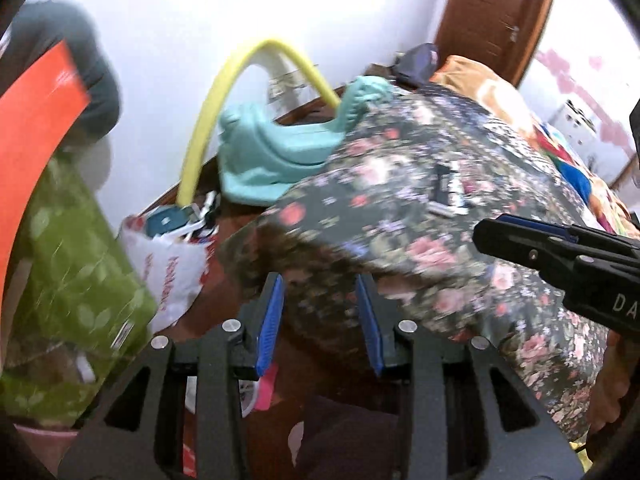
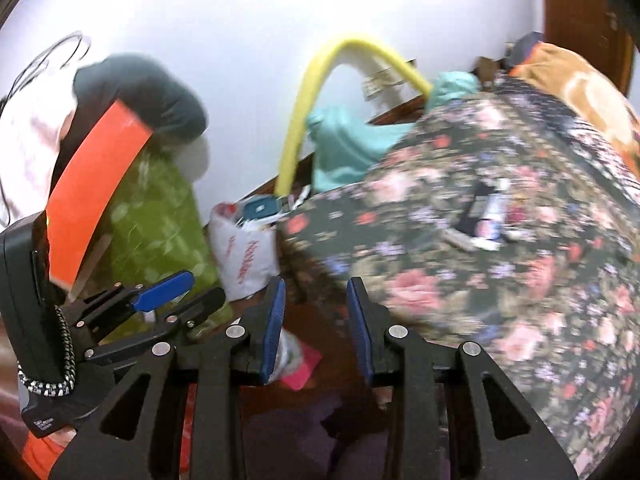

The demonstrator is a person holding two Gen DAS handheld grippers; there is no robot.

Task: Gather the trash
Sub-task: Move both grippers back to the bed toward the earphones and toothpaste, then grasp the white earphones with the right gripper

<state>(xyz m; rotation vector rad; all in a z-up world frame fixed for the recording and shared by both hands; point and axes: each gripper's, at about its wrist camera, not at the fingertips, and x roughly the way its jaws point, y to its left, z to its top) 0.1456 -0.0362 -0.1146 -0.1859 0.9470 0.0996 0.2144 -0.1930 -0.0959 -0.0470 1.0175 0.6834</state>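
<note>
Bedroom corner, white wall, brown door [image 1: 486, 8] at 1 o'clock; both views motion-blurred, so small details are unreliable. Floral bedspread [image 1: 420, 208] fills the right half, and candidate trash sits on it: a small dark wrapper-like packet [image 2: 486, 212] at about 2 o'clock in the right wrist view. On the dark floor by the bed edge there's a pink scrap [image 2: 302, 364], just below and between the right fingers, at 6 o'clock from the white plastic bag [image 2: 244, 256]. That bag stands at the bed corner, stuffed, near a yellow hose [image 1: 200, 136] and teal plastic seat [image 1: 272, 152].

Left gripper [image 1: 320, 320]: jaws moderately apart, nothing held. Right gripper [image 2: 316, 324]: same, gapped and empty. Each shows at the edge of the other's view, so they're close together.

My read: approach phase, nothing collected yet. To do it well:
- settle the motion before committing to a target
- take the pink scrap with the right, nearest and unobstructed; come straight down, since thin flat items need fingertips touching the floor
- keep the left clear of the right's path
- green leaf-print bag [image 1: 76, 264] at 9 o'clock may be the bin liner; can't confirm.
</note>
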